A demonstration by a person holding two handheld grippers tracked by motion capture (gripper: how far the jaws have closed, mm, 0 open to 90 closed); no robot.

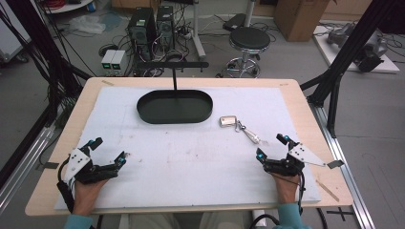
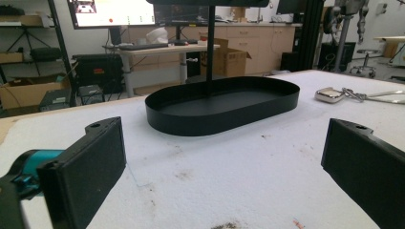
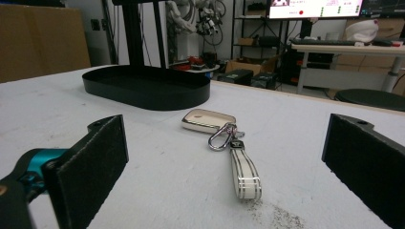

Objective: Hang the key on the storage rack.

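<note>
A cluttered workshop of cables, computer towers and a black stool [image 1: 249, 39] frames the white-padded surface [image 1: 191, 162] where a person sits with a gripper in each hand. Near the far edge of the surface lies a black oval tray [image 1: 143, 110] with a thin post rising from it to a crossbar. To the tray's right, apart from it, lies a cream key fob [image 1: 228, 121], joined by a metal clasp to a striped strap [image 1: 251, 136] that trails toward the person's right side. The right gripper [image 1: 271, 146] rests low on the surface just short of the strap's end, its jaws spread wide with nothing between them; in the right gripper view the key fob [image 3: 208, 120] and strap [image 3: 244, 175] lie ahead between the open jaws, untouched. The left gripper [image 1: 109, 150] sits at the near left of the surface, well apart from the fob, jaws likewise wide and empty, facing the tray [image 2: 267, 101]. A faint scatter of dark specks, possibly grit, marks the padding by the strap's tip.
</note>
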